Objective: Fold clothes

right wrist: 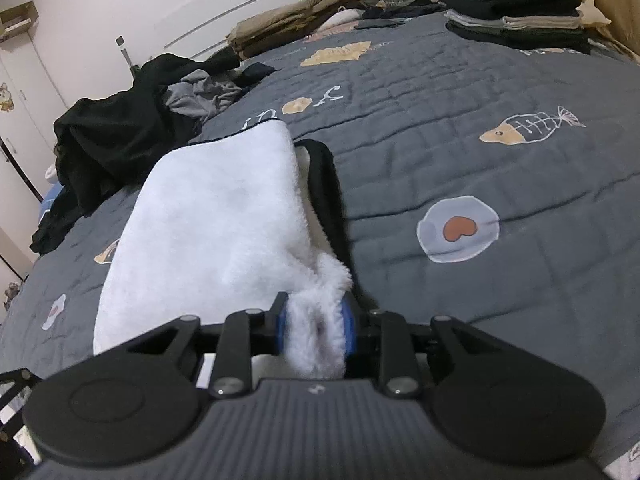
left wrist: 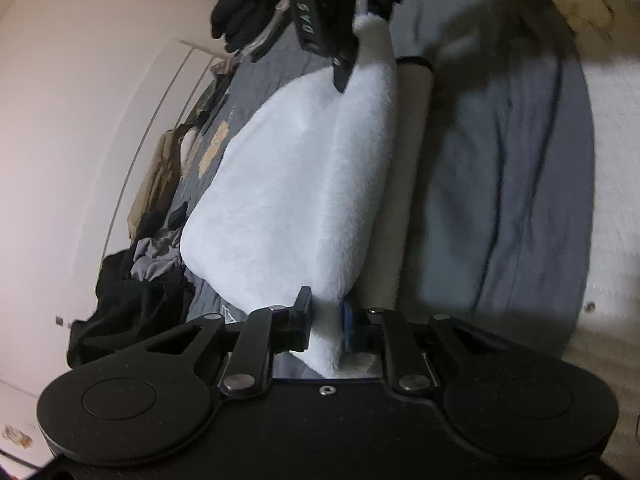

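Open quilted bed (right wrist: 460,152) fills the right and centre of the right wrist frame. A loose dark clothes heap (right wrist: 120,140) blocks the left; folded stacks (right wrist: 516,12) crowd the upper right.

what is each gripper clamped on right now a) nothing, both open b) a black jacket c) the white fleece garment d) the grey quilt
c: in each wrist view white fleece is pinched between the pads, the left gripper and the right gripper both shut on the white fleece garment, which stretches over the grey quilt.
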